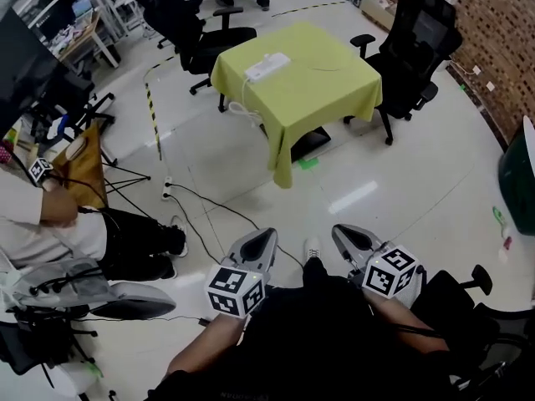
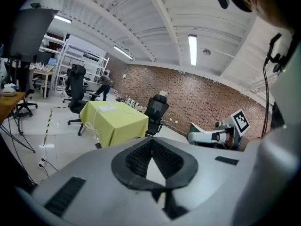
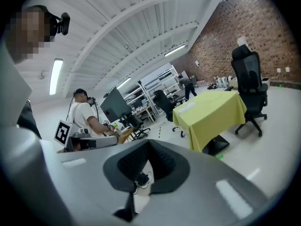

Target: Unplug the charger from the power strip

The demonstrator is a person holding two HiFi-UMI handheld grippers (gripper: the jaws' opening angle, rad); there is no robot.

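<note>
Left gripper (image 1: 267,237) and right gripper (image 1: 343,233) are hovering side by side over the floor (image 1: 393,190), fingers pinched together, holding nothing. Strip (image 1: 267,65) is lying on the yellow surface (image 1: 334,90), well apart.

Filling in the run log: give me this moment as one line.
left gripper: shut, empty | right gripper: shut, empty | power strip: on yellow table, far ahead | charger: too small to tell

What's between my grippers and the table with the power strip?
Mostly bare floor in the head view: a black cable crosses it near the left gripper, and a green mark lies by the table.
</note>
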